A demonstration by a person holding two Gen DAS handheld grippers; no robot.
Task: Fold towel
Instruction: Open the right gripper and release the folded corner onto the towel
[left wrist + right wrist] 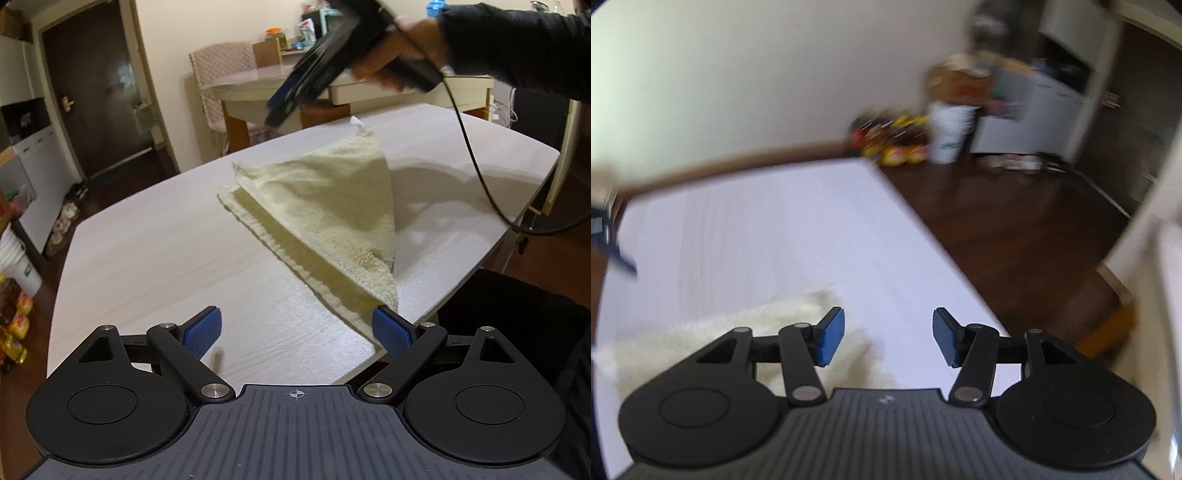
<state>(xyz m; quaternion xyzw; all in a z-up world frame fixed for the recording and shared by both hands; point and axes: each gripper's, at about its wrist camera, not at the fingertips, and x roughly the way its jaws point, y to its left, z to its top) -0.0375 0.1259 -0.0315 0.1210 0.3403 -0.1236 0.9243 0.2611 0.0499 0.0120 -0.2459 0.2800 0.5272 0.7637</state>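
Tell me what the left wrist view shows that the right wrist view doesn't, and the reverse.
Only the left wrist view: the left tongs, wide open and empty; the person's hand holding the right tool above the towel, whose far corner stands lifted; a chair; a door.

Only the right wrist view: the right tongs from behind, open with nothing between them.

Both: the towel, the table and a white bucket. The right view is blurred.

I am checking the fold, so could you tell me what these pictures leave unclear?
- Left wrist view: the right hand-held gripper is motion-blurred; its opening is unreadable there.
- Left wrist view: the raised flap hides the towel underneath it.
- Right wrist view: blurred throughout; the housing covers most of the towel.
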